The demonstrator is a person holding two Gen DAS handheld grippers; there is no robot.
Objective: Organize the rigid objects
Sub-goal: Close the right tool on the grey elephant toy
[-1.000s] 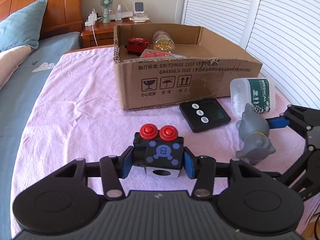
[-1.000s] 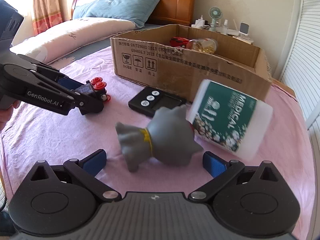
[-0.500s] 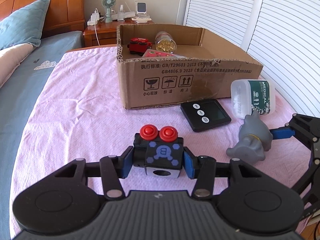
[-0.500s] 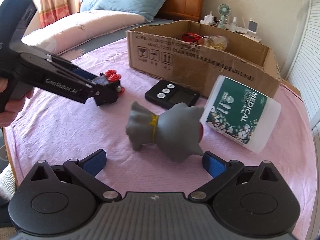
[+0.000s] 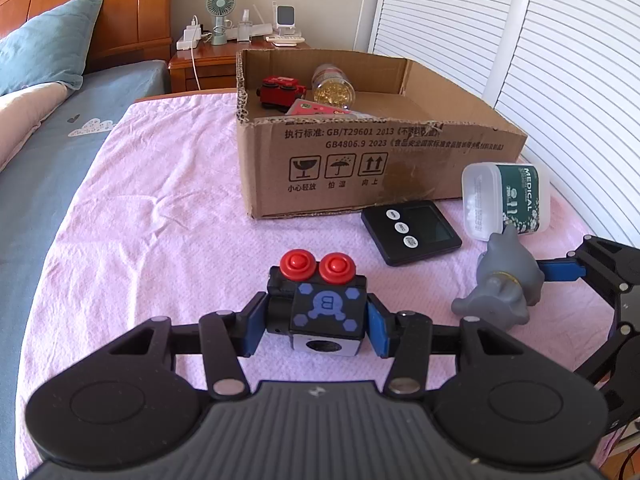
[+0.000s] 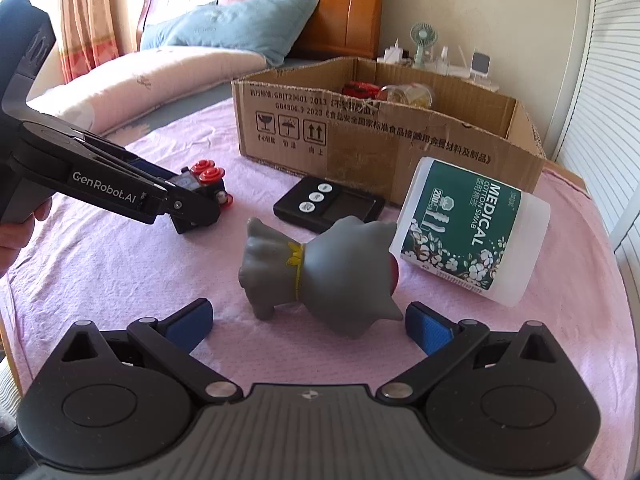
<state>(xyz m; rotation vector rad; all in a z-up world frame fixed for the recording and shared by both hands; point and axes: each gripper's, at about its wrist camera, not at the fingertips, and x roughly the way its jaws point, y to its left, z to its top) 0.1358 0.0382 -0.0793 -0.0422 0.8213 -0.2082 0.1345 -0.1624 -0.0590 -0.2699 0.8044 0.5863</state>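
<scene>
My left gripper (image 5: 316, 326) is shut on a black toy robot (image 5: 318, 304) with two red buttons, held just above the pink sheet; it also shows in the right wrist view (image 6: 206, 184). My right gripper (image 6: 310, 326) is open, its blue pads on either side of a grey rubber animal toy (image 6: 320, 272) lying on its side, also seen in the left wrist view (image 5: 502, 284). A cardboard box (image 5: 376, 160) stands behind, holding a red toy car (image 5: 280, 90) and a glass jar (image 5: 334, 88).
A black digital timer (image 5: 412, 232) lies in front of the box. A white cotton swab tub (image 6: 472, 232) with a green label lies on its side by the grey toy. Shutter doors stand at the right, a nightstand (image 5: 208, 64) behind the box, pillows to the left.
My left gripper with the toy robot has lifted slightly and drawn back from the box. My right gripper has pulled back from the grey toy, which has tipped onto its side.
</scene>
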